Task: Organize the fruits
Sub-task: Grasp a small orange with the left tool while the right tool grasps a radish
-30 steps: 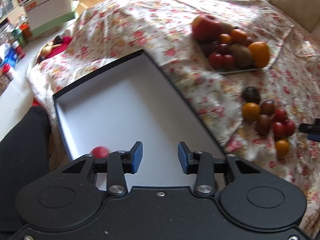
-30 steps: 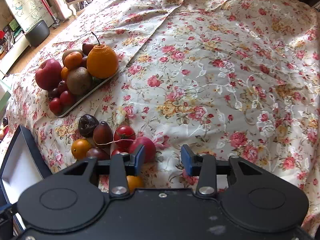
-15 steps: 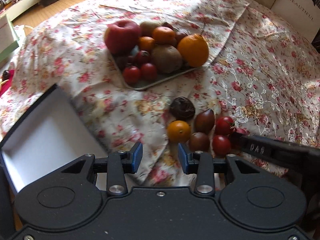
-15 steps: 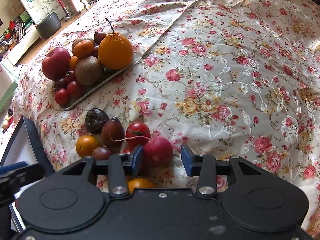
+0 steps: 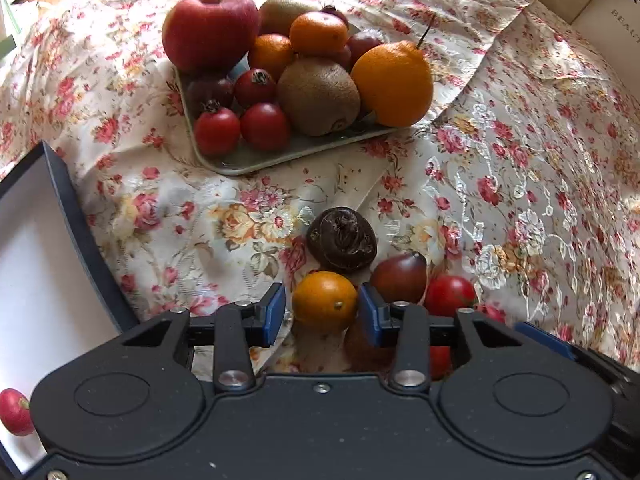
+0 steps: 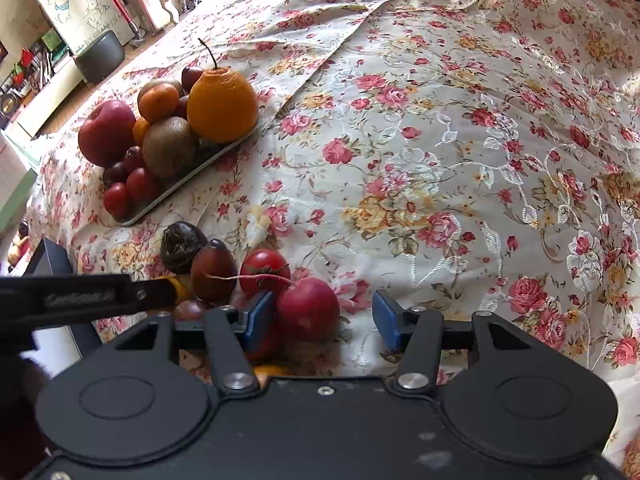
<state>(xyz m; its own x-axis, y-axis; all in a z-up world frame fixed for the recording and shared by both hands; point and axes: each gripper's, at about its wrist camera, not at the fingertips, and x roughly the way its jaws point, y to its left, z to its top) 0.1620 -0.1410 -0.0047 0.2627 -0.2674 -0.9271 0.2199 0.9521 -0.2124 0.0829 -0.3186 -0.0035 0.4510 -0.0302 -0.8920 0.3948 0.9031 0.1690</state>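
Note:
My left gripper (image 5: 322, 312) is open, its blue pads on either side of a small orange (image 5: 325, 301) in a loose cluster on the floral cloth. Behind it lie a dark wrinkled fruit (image 5: 342, 239), a brown pear-shaped fruit (image 5: 398, 278) and a red tomato (image 5: 449, 294). My right gripper (image 6: 323, 320) is open around a red radish (image 6: 307, 308) with a thin root, which sits against the left pad. The left gripper's finger (image 6: 80, 298) crosses the right wrist view. A radish (image 5: 14, 411) lies in the open white box (image 5: 36, 280).
A grey tray (image 5: 280, 156) at the back holds an apple (image 5: 210, 30), a kiwi (image 5: 318, 96), a large orange (image 5: 392, 82), mandarins and small tomatoes. The box's dark wall (image 5: 86, 240) stands left of the cluster. Floral cloth (image 6: 460, 160) spreads to the right.
My left gripper swung from over the box to the loose fruit cluster and now straddles the small orange. My right gripper moved forward until the radish sits between its pads.

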